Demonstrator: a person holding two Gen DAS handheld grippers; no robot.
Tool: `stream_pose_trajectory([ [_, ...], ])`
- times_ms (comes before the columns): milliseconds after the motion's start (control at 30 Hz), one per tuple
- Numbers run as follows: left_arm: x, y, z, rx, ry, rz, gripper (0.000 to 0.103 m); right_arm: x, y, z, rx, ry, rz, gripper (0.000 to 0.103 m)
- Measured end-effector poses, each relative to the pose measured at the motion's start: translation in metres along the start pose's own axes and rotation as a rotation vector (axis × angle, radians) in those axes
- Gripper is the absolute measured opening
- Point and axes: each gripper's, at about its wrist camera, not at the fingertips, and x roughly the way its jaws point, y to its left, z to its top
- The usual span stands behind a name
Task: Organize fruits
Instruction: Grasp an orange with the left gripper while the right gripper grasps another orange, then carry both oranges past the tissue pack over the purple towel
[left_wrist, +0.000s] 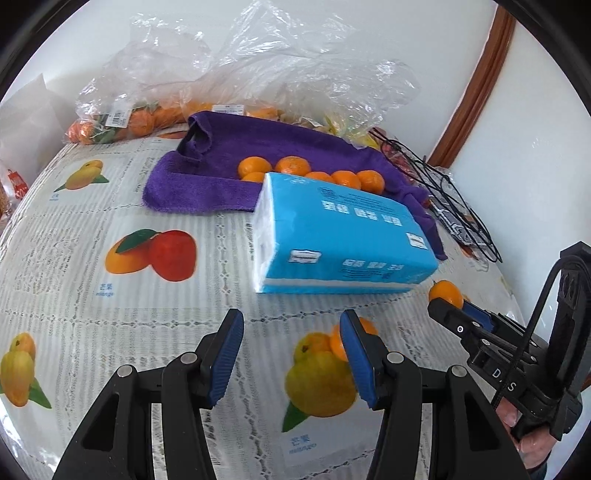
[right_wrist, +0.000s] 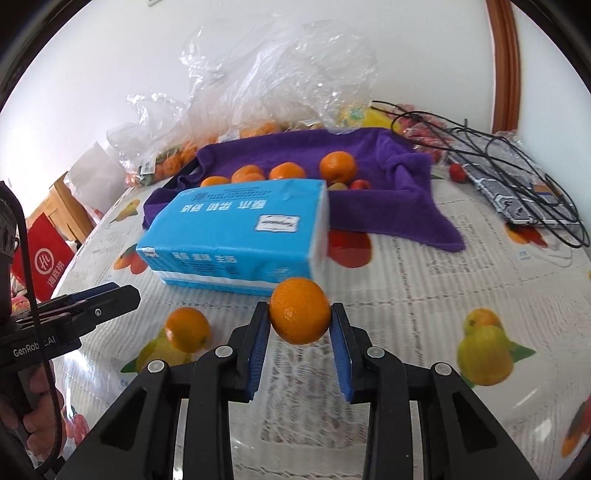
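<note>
My right gripper is shut on an orange mandarin, held just in front of a blue tissue pack. In the left wrist view the right gripper holds this mandarin at the right. A second loose mandarin lies on the tablecloth to the left; it shows behind my left gripper's right finger. My left gripper is open and empty above the tablecloth. Several mandarins lie on a purple towel behind the tissue pack.
Clear plastic bags with more mandarins stand at the back by the wall. A tangle of black cables over a flat device lies at the right. A red bag is at the left beyond the table edge.
</note>
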Motion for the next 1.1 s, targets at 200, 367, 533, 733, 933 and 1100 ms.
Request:
stream_pose_trajectory([
  [200, 0.015, -0.026, -0.007, 0.058, 0.037, -0.019, 0.056, -0.008, -0.019, -0.01, 0.007, -0.003, -0.037, 0.033],
  [367, 0.031, -0.038, -0.011, 0.087, 0.056, 0.018, 0.054, -0.007, -0.032, -0.018, 0.016, 0.005, -0.055, 0.033],
  [533, 0.038, -0.042, -0.013, 0.106, 0.044, 0.048, 0.035, -0.001, -0.04, -0.021, 0.029, 0.014, -0.063, 0.033],
  [733, 0.033, -0.031, -0.011, 0.092, 0.037, 0.08, 0.034, 0.008, -0.04, -0.016, 0.026, 0.013, -0.064, 0.033],
  [933, 0.029, -0.013, -0.011, 0.047, 0.01, 0.118, 0.034, 0.018, -0.039, -0.009, 0.035, 0.02, -0.04, 0.033],
  [1100, 0.031, -0.014, -0.012, 0.048, -0.011, 0.144, 0.034, 0.022, -0.039, -0.006, 0.046, 0.025, -0.038, 0.033],
])
